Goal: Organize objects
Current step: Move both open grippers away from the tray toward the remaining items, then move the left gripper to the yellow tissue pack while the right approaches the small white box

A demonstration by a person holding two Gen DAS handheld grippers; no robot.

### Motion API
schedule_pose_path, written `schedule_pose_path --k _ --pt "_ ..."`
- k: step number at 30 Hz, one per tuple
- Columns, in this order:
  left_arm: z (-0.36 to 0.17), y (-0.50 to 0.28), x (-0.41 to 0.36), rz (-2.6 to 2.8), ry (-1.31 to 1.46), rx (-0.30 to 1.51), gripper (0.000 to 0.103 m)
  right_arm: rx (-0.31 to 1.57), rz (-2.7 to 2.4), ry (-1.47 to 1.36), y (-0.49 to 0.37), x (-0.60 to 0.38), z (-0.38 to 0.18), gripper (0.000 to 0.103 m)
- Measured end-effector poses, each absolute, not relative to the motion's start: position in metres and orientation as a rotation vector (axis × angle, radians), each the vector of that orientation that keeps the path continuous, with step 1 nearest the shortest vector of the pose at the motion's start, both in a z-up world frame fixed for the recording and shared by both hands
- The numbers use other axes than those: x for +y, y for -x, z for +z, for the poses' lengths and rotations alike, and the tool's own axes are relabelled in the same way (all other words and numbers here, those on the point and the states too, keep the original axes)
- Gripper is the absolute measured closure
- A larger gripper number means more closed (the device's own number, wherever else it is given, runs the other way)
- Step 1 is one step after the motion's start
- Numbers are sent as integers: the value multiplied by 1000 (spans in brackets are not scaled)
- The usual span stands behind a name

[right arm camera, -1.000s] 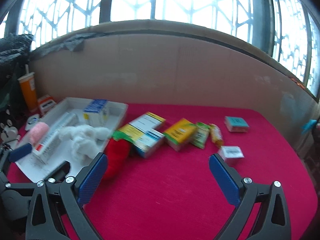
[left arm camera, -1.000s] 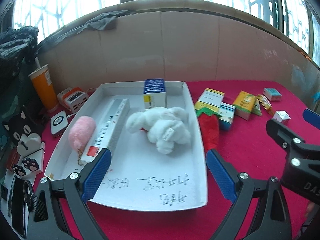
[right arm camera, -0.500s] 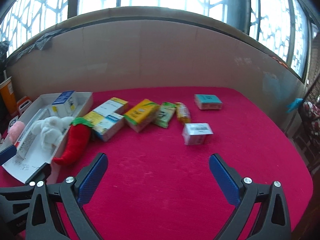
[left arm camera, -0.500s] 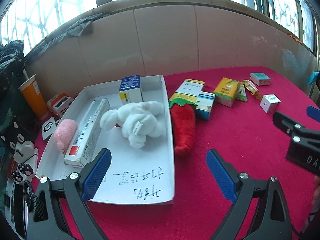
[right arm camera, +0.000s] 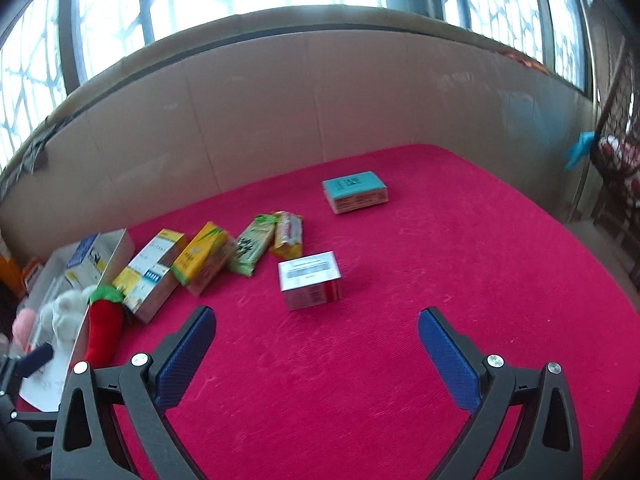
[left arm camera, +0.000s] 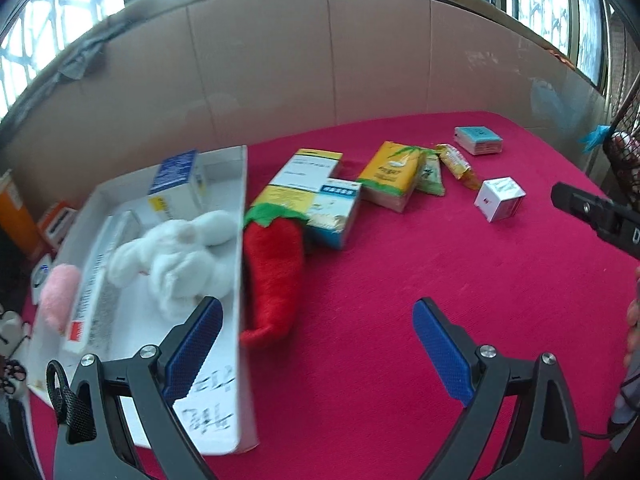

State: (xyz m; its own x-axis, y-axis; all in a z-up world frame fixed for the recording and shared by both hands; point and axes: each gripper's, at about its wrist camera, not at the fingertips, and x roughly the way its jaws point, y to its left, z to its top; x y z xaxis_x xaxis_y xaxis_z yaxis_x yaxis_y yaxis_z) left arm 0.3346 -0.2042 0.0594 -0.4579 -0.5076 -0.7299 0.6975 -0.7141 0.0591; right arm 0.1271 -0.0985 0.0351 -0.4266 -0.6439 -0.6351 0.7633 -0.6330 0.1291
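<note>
Two grippers hang over a red desk (right arm camera: 460, 280), each with its jaws spread wide and nothing between them. The left gripper (left arm camera: 318, 354) is above bare cloth, its left finger over the near right edge of a white tray (left arm camera: 240, 360). In that tray, ahead and to the left of this gripper, lie a white plush (left arm camera: 180, 256), a pink plush (left arm camera: 60, 292), a long box (left arm camera: 96, 280) and an upright blue-topped box (left arm camera: 178, 182). Just ahead of the left gripper a red chili plush (left arm camera: 272, 268) lies against the tray's outer wall, its green top touching a blue-and-white box (left arm camera: 336, 212). Farther ahead and to the right runs a row: a yellow box (left arm camera: 390, 176), a green packet (left arm camera: 430, 176) and an orange packet (left arm camera: 456, 164). The right gripper (right arm camera: 316, 360) points at a white carton (right arm camera: 310, 280) that stands alone just ahead of its open jaws, not touching them. A teal box (right arm camera: 356, 192) lies farther ahead, well apart from the carton. The row of boxes is ahead and to the left of the right gripper.
</note>
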Motion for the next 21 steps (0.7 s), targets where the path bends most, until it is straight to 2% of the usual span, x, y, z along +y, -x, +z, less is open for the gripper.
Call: schedule_pose_path --k 7,21 --pt "57 -317 -207 -2187 -1005 362 7 251 -2105 -865 -112 -96 27 0" --pt "57 -309 -182 -2231 -1024 284 7 605 -2248 -755 -125 -80 21 0"
